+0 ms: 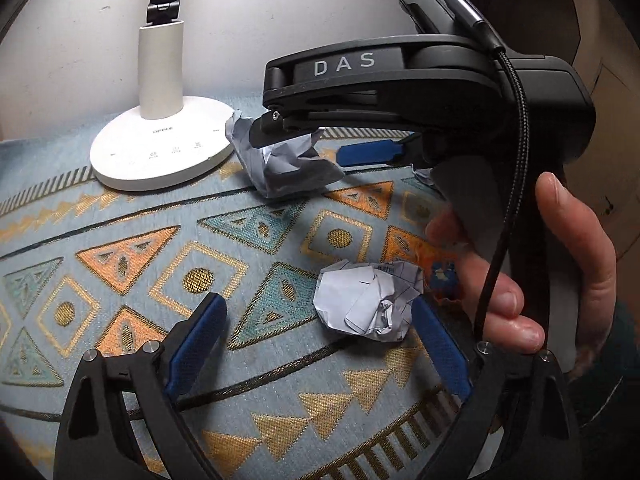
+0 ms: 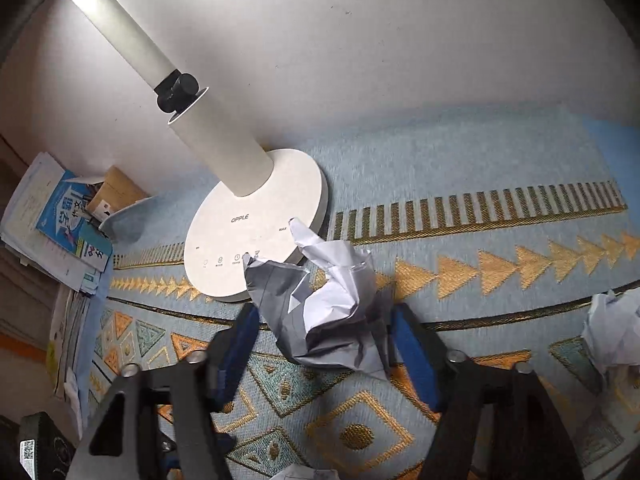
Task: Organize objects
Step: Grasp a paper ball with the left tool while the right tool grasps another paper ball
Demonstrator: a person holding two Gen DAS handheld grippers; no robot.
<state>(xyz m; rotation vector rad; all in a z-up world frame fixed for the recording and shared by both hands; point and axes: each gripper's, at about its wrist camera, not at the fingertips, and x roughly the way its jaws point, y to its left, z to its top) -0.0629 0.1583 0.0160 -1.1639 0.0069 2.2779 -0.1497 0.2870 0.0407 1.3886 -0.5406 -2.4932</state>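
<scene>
The left gripper (image 1: pixel 316 344) tilts steeply down toward the surface (image 1: pixel 120 208), its blue fingers (image 1: pixel 196 340) spread wide. A crumpled white paper ball (image 1: pixel 370 300) lies on the cloth just inside the right-hand finger, touching or nearly touching its pad, with a broad gap to the other one. A hand (image 1: pixel 532 268) beside it curls around the black handle of the right gripper (image 1: pixel 320 148), a braided cable running down past the fingertips.

That right gripper also points down at an angle. Its fingers (image 2: pixel 412 352) stand either side of a larger grey-and-white paper wad (image 2: pixel 324 308); whether the pads press on it I cannot tell. The wad rests on the cloth with its top leaning against the edge of the lamp base (image 2: pixel 240 232).

The surface is covered by a pale blue woven cloth with gold and orange triangles, diamonds and a striped border. Another crumpled paper (image 2: pixel 616 332) lies off to one side. The white desk lamp (image 1: pixel 160 64) stands at the back against a plain pale wall, and a stack of books (image 2: pixel 60 224) sits beyond the cloth's far edge.

The lamp base reads "OPPLE"; the right gripper's arm reads "DAS".
</scene>
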